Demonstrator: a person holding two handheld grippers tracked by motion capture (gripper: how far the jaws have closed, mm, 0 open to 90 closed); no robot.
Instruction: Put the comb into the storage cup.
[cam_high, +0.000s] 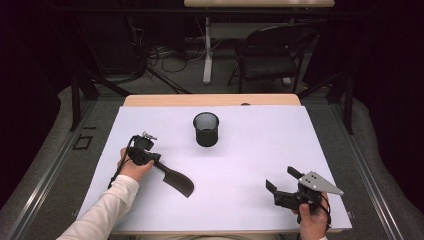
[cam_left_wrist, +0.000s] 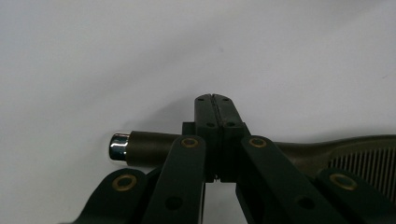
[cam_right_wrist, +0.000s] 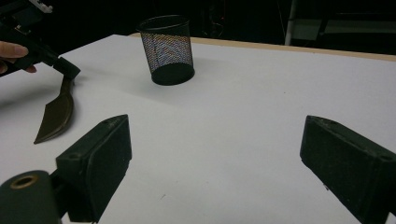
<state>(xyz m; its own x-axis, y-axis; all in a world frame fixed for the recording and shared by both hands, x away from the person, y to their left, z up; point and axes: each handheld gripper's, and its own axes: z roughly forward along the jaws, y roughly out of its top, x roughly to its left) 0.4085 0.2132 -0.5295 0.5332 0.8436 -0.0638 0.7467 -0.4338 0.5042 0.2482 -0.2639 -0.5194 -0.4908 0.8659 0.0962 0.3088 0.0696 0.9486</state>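
Left tool clamped on the dark spatula; right tool open and empty.

The left tool's jaws are closed on the handle of the dark, flat-bladed plastic spatula, which lies on the white tabletop with its slotted blade pointing toward the person's side. In the left gripper view the handle runs crosswise under the closed jaws, its chrome end cap on the left. The black wire-mesh cup stands upright near the far edge, apart from the spatula. The right tool rests at the near right, jaws spread wide, nothing between them.
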